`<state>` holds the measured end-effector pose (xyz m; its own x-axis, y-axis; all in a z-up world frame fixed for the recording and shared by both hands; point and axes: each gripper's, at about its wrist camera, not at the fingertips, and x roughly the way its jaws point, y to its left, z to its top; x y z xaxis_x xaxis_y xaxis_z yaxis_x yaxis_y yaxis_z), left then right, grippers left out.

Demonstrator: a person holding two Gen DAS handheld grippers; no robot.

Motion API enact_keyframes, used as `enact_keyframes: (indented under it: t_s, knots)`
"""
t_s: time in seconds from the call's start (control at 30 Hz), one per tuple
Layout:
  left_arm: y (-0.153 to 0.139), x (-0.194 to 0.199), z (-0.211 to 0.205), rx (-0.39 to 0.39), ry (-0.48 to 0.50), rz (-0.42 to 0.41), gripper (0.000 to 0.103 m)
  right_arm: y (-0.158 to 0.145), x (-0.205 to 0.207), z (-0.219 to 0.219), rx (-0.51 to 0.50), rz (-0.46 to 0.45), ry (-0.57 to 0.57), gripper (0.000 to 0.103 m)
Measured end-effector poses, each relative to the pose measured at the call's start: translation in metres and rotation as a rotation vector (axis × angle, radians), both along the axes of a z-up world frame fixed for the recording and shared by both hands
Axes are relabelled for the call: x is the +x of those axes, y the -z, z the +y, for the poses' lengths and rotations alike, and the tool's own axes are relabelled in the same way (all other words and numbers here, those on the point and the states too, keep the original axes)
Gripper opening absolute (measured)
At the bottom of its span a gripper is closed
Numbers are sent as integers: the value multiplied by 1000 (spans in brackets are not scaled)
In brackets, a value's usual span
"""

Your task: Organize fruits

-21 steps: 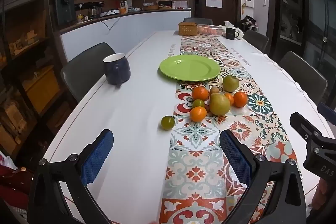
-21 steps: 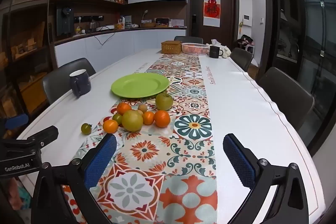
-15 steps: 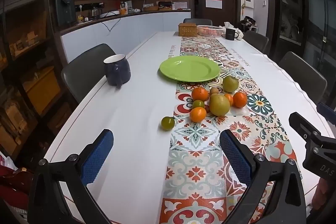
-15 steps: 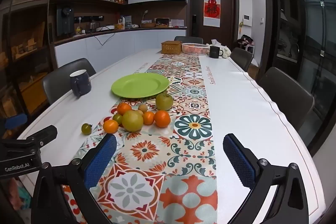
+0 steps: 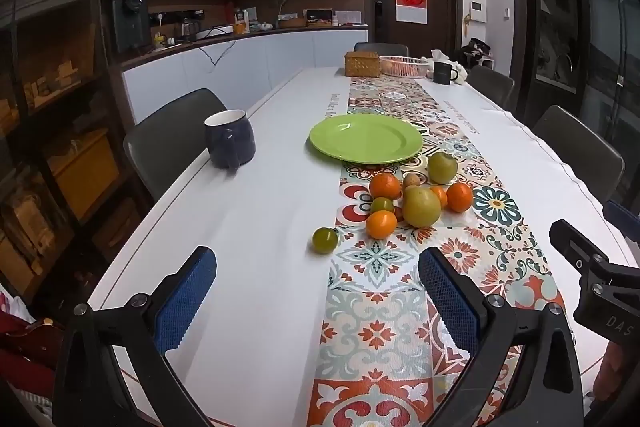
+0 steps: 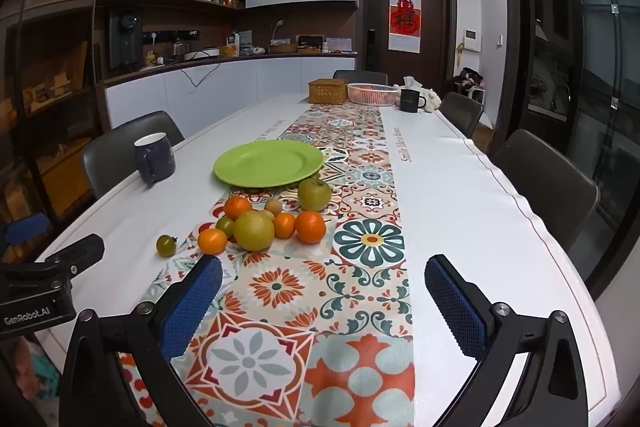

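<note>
A dim kitchen-dining room with dark shelving and a long white table (image 5: 248, 227) fills both views, a patterned runner (image 6: 304, 307) running down its middle. On the runner sits an empty green plate (image 5: 366, 139), and just on the near side of it lies a loose cluster of fruit: a large yellow-green fruit (image 5: 421, 207), a green apple (image 5: 442, 167), several oranges, one of them at the near edge (image 5: 381, 224), and a small green tomato (image 5: 324, 239) lying apart on the bare white table. A dark blue mug (image 5: 230, 143) stands well to the left of the plate.

The left hand-held gripper (image 5: 316, 291) and the right hand-held gripper (image 6: 324, 291) both hover above the near end of the table with jaws spread wide and nothing between them, short of the fruit.

The step in hand looks like the first approach, with no fruit on the plate yet. A sensible start is an outlying piece: the stray tomato for the left side, the rightmost orange (image 6: 310, 226) for the right. Round fruit rolls, so the pads should straddle the widest part and close gently, and each lift should avoid nudging the neighbours. The big fruit may need nearly the full opening.
</note>
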<state>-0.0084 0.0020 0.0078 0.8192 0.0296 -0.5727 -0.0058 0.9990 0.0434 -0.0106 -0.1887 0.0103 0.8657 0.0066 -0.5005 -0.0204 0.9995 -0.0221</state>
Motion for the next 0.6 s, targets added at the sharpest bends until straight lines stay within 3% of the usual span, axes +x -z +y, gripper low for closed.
enact_keyframes:
  t_s: [0.6]
  knots:
    - [-1, -1, 2, -1, 3, -4, 103, -1, 0, 1, -2, -3, -1, 102]
